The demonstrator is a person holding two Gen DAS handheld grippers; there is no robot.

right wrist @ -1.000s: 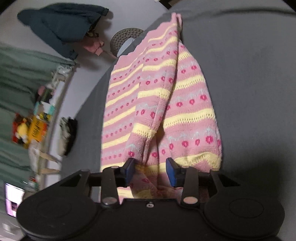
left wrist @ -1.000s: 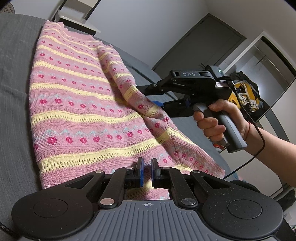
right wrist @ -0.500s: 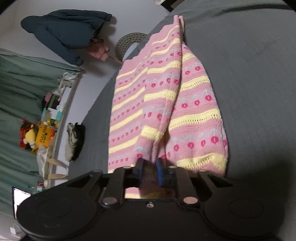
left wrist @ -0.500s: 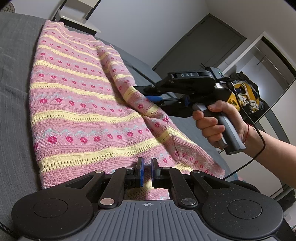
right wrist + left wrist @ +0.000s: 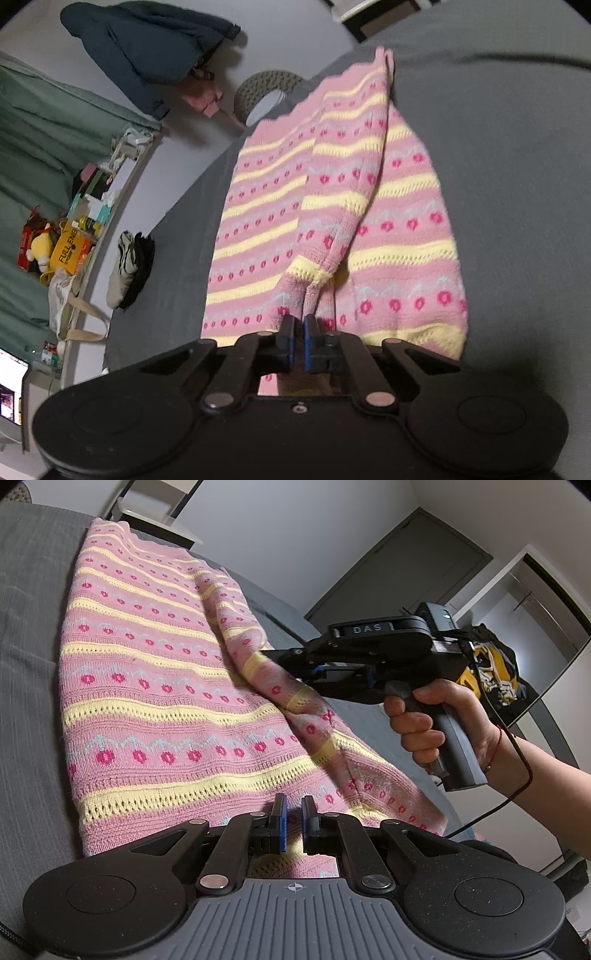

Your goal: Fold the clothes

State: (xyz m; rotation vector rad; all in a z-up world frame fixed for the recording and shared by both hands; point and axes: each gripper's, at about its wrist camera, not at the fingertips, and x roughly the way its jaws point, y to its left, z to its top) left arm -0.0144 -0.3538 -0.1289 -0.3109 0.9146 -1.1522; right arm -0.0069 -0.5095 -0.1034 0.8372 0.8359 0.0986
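Right gripper (image 5: 298, 341) sits low over the near end of the pink sweater (image 5: 155, 709), fingers (image 5: 287, 339) pinched tight on a raised fold of knit, fabric bunched up between the blue pads. In the left wrist view the same tool is held level by a bare hand (image 5: 436, 720) wrapped round the pistol grip, red string at the wrist, black cable trailing off below; its fingers reach in from the right and the sweater's sleeve edge is lifted to them, draping down on both sides.

Left gripper (image 5: 293, 821) is at the sweater's near hem, fingers (image 5: 279, 823) almost together with a narrow gap; hem fabric shows in and under the gap, but whether it is actually clamped I cannot tell.

Sweater lies lengthwise on a grey bed (image 5: 498, 122), flat on its left part, right side rucked into a long ridge running from the far end to the right gripper. Bed cover is a plain grey weave, slightly wrinkled.

Room: dark grey door (image 5: 402, 568) in a pale wall, open closet with yellow and dark clothes (image 5: 491, 672) at right. Right wrist view shows a dark blue jacket (image 5: 144, 48) on the pale floor, a round woven stool (image 5: 266, 92), green curtain (image 5: 33, 147), cluttered shelf with a yellow box (image 5: 70, 245), and a small folded dark and light garment (image 5: 131, 269) at the bed edge.

Sweater is chunky knit, pink with yellow openwork stripes, rows of magenta dots and pale blue zigzags, ribbed hem.
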